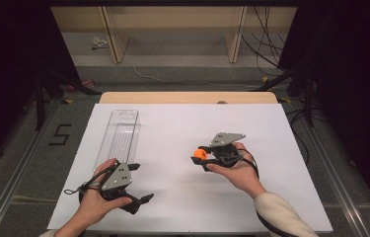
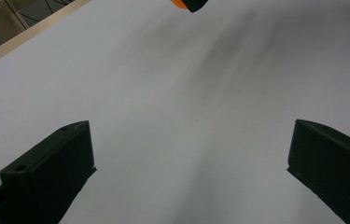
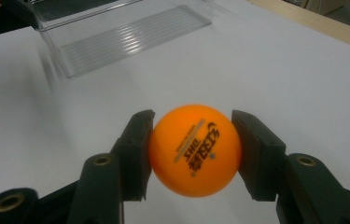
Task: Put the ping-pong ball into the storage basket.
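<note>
Ball: an orange table-tennis ball (image 3: pixel 195 150) with dark print, seen just right of centre in the high view; it sits between the two pads of the right tongs, clear of the white sheet
Right tongs (image 1: pixel 203 154): pinching the ball from both sides, jaws pointing toward the left of the high view; held in the person's right hand (image 1: pixel 236 168)
Tray: a long clear plastic tray (image 1: pixel 118 136) with a ribbed floor, lying empty at the left of the high view, upper left of the right gripper view; well apart from the ball
Left tongs (image 1: pixel 143 182): spread wide with nothing between them, lower left of the high view, just below the tray's near end; left hand (image 1: pixel 95 200) gripping the handle
Worktop: white sheet (image 1: pixel 182 128) over a wooden top, bare apart from the tray
Step in hand: by my reading, the carry; ball gripped and lifted, not yet delivered
Next move: likely a sweep left to bring the ball above the tray, then lowering before release, since a round ball dropped from height would bounce or roll out
</note>
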The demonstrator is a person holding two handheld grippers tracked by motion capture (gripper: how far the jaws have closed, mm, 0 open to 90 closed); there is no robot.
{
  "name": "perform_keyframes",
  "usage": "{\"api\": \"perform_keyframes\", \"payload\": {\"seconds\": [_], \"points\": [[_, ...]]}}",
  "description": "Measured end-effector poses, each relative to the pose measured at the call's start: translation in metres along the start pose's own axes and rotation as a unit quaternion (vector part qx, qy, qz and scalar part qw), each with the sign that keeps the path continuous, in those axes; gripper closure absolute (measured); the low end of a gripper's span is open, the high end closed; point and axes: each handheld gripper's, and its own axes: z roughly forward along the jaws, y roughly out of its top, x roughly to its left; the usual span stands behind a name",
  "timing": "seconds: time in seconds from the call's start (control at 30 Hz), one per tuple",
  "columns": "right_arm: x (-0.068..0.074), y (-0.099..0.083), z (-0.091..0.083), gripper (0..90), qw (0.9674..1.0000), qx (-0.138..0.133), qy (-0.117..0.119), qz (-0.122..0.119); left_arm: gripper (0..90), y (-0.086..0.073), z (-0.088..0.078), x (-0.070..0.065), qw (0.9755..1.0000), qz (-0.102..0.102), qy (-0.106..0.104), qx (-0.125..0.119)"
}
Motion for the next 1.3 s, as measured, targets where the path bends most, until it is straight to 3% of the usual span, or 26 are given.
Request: {"api": "perform_keyframes", "payload": {"seconds": [1.3], "points": [[0.003, 0.011, 0.015, 51.5, 0.9999, -0.003, 0.009, -0.007, 0.0, 0.0, 0.0, -0.001, 1.0, 0.0, -0.002, 0.0]]}}
